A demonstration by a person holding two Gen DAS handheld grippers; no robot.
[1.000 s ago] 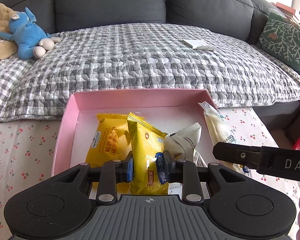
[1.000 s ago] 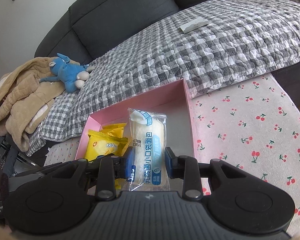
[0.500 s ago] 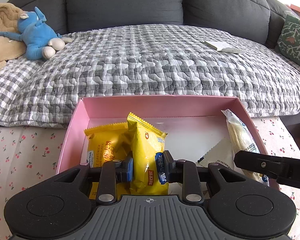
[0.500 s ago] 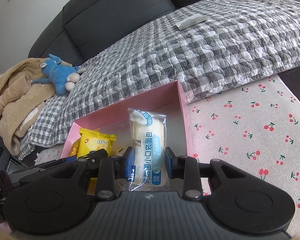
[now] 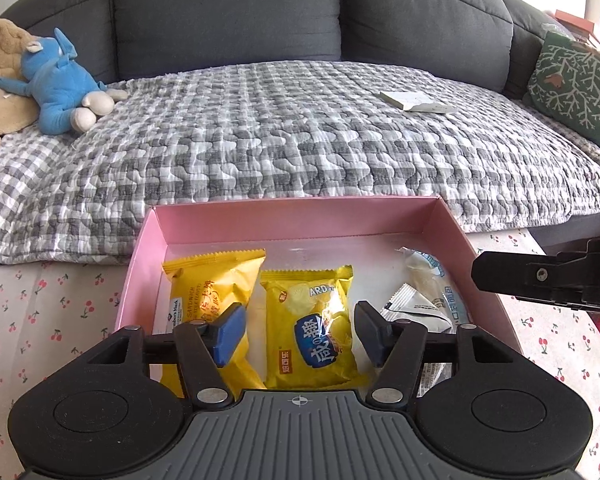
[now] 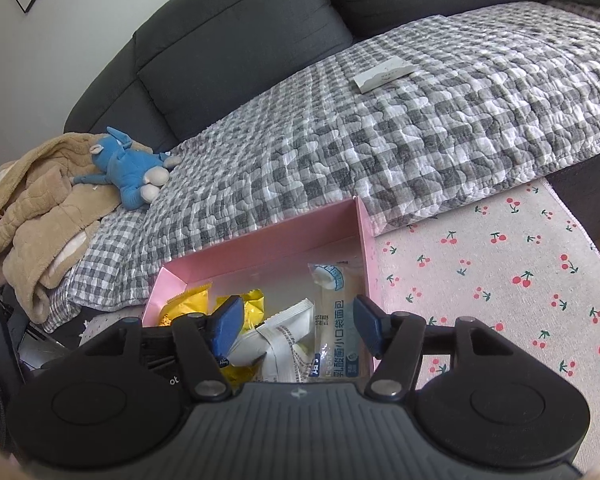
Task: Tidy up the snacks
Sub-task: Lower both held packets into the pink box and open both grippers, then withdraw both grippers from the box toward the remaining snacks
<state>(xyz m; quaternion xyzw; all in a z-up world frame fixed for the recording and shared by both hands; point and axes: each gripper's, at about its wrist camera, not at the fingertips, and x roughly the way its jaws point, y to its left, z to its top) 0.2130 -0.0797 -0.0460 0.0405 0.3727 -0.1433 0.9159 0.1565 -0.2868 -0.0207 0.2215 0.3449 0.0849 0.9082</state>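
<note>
We see a table under a pale cloth printed with red cherries (image 6: 500,280), pushed up against a dark grey sofa (image 5: 228,12). On the cloth sits a shallow pink box (image 5: 292,216), its far wall close to the sofa's edge; the cloth to its right lies bare. The sofa seat carries a grey-and-white checked quilt (image 5: 300,136). On the quilt lie a blue stuffed toy (image 5: 56,84) at the left, a flat white packet or envelope (image 5: 416,101), we cannot tell which, toward the right, and a green patterned cushion (image 5: 576,84) at the far right. A tan fleece blanket (image 6: 40,208) is heaped beside the toy.
</note>
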